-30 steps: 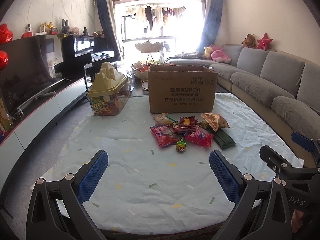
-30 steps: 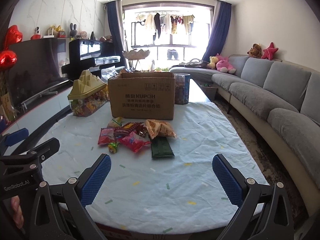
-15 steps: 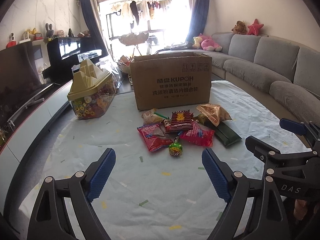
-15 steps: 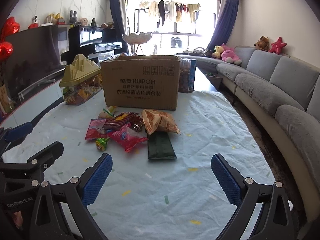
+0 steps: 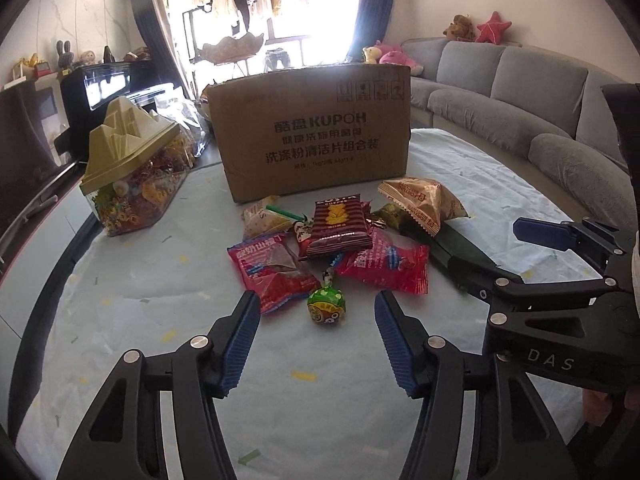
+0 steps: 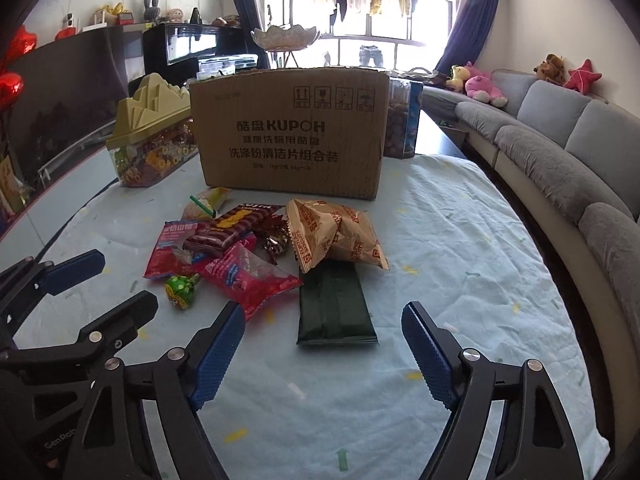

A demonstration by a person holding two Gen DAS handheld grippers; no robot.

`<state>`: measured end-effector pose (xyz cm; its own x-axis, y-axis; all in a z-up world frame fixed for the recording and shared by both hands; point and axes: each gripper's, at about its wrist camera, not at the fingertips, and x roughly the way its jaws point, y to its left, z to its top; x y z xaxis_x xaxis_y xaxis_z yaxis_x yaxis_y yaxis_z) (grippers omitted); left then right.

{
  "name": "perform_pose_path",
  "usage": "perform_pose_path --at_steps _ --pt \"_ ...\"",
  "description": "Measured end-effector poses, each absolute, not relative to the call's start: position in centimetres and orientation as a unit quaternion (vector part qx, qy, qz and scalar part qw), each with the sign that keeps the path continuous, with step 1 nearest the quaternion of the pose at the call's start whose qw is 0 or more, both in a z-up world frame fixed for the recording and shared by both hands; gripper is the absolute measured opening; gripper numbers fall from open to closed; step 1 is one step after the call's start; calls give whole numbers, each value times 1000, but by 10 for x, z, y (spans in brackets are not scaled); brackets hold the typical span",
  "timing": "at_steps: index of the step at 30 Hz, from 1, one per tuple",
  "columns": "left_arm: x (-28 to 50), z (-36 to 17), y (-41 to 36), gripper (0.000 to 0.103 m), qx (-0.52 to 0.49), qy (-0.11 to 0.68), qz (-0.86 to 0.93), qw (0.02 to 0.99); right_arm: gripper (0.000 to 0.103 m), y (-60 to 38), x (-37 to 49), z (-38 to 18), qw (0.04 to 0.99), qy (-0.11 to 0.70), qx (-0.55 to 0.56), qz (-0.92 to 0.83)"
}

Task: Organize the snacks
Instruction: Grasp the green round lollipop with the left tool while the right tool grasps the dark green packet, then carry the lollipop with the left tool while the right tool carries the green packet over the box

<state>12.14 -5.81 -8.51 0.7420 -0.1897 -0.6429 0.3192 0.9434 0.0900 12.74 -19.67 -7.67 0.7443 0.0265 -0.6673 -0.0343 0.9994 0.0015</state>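
Note:
A heap of snack packets lies on the table before a brown cardboard box (image 5: pixel 312 128) (image 6: pixel 292 132). It holds red packets (image 5: pixel 272 272) (image 6: pixel 248 280), a striped brown packet (image 5: pixel 338 224), a tan packet (image 5: pixel 424 204) (image 6: pixel 332 236), a dark green packet (image 6: pixel 334 308) and a small green round candy (image 5: pixel 326 306) (image 6: pixel 180 288). My left gripper (image 5: pixel 316 344) is open, just short of the green candy. My right gripper (image 6: pixel 322 354) is open, just short of the dark green packet.
A clear candy jar with a gold mountain-shaped lid (image 5: pixel 132 168) (image 6: pixel 152 136) stands left of the box. A blue container (image 6: pixel 402 120) stands behind the box's right side. A grey sofa (image 6: pixel 560 152) runs along the right. The pale tablecloth (image 6: pixel 460 240) covers the round table.
Both grippers have moved forward toward the snack heap, which now looks much closer. Both stay open and empty.

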Motion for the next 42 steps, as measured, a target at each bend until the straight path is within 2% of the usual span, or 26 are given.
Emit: perform_pose_path --at_steps 16,17,21,24,34,42 --pt "155 -106 -66 28 82 384 -167 904 62 -205 169 -101 911 412 14 36" --pt "156 -106 -66 27 83 385 -168 904 62 -204 170 -102 908 416 14 35" --pt "159 -105 -65 26 75 391 -170 901 49 -203 173 -105 904 427 11 30" --pt "159 -104 -64 26 71 394 -167 901 46 -202 172 -105 904 427 8 28" --pt "140 -82 -59 26 62 370 -163 912 45 -208 150 -84 904 419 63 57" --pt "124 -62 -55 26 57 348 -160 922 45 -204 133 -60 914 398 54 49"
